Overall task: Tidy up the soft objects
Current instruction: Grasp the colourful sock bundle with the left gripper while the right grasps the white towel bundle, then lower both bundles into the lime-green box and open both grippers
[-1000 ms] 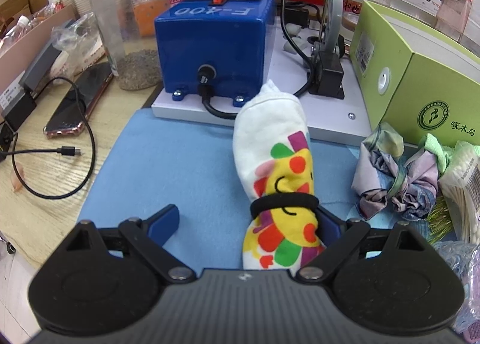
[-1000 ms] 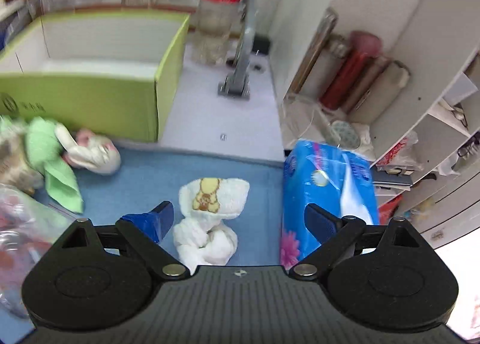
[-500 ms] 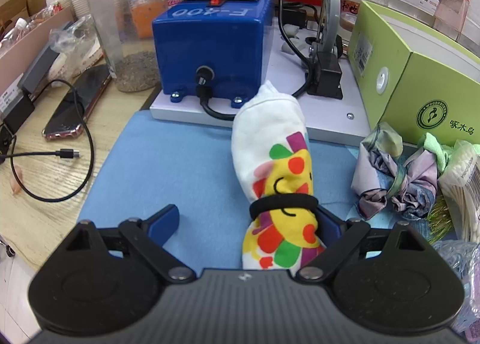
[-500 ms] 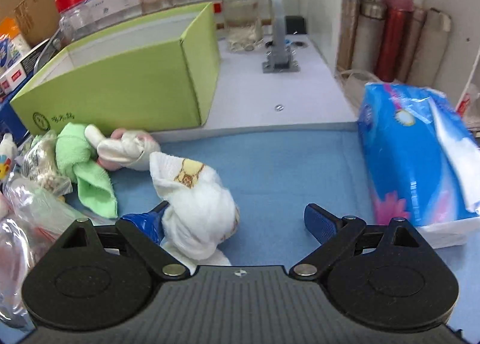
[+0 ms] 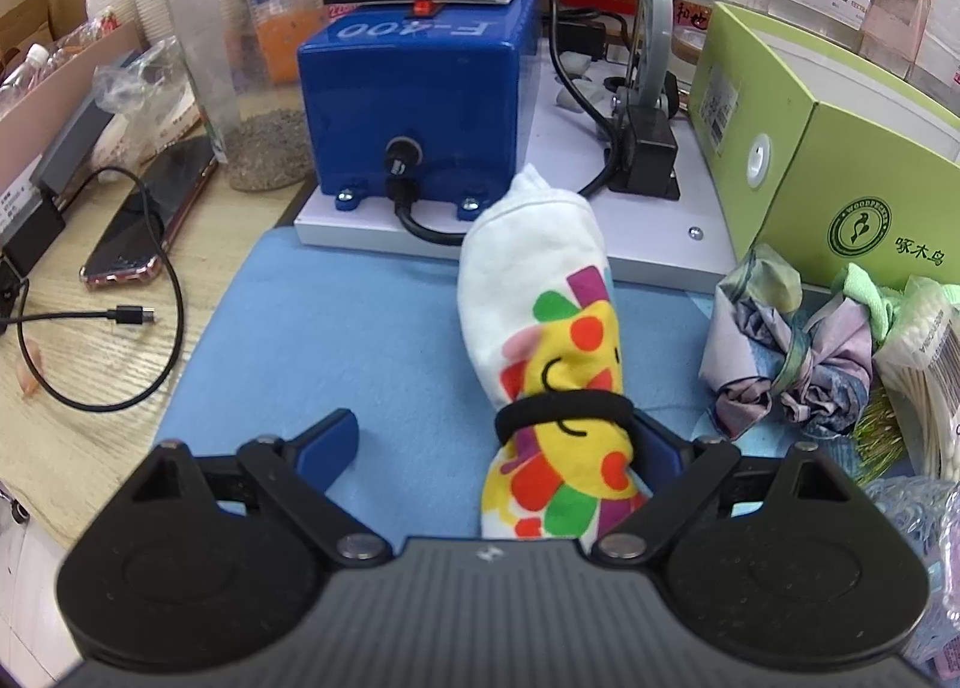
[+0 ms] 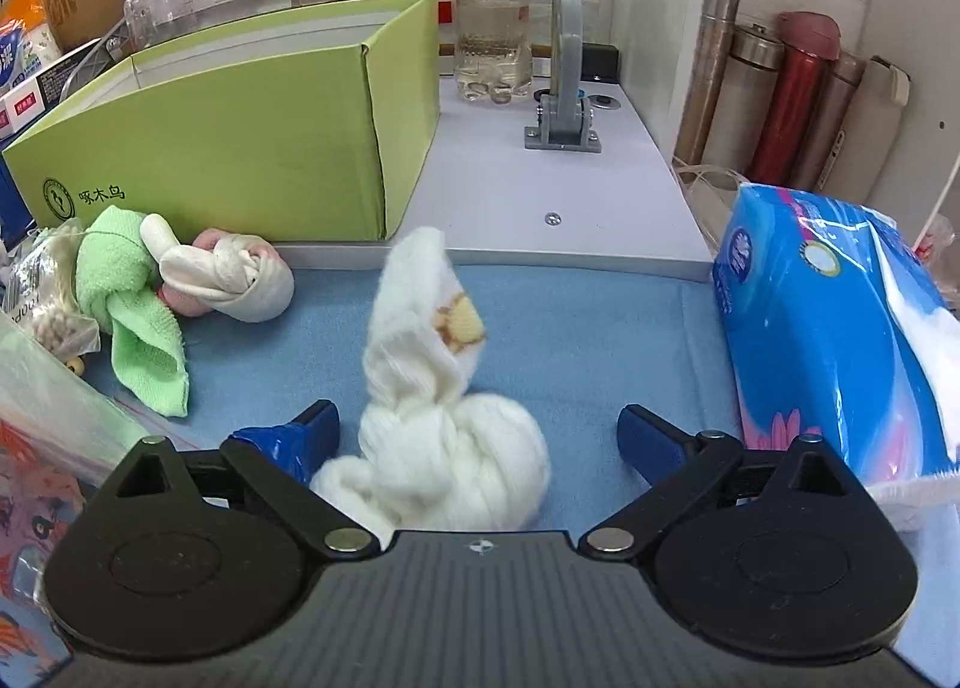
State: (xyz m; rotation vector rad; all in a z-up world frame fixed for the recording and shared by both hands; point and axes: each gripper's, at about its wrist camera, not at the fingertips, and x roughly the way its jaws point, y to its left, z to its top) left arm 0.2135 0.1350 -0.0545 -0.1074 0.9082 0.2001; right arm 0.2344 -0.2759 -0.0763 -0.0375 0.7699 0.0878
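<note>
left gripper [image 5: 498, 445] jaws wide, banded cartoon towel roll [image 5: 549, 364] against its right finger, ungripped. right gripper [image 6: 477, 436] wide open around knotted white towel [image 6: 438, 412], no hold. green box [image 6: 240, 141] ahead-left looks empty; nothing sorted yet.

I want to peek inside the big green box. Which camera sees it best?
The right wrist view: the green box shows its open top and white inner walls, though not its bottom. The left wrist view shows only its outer side and corner, at the picture's right edge.
</note>
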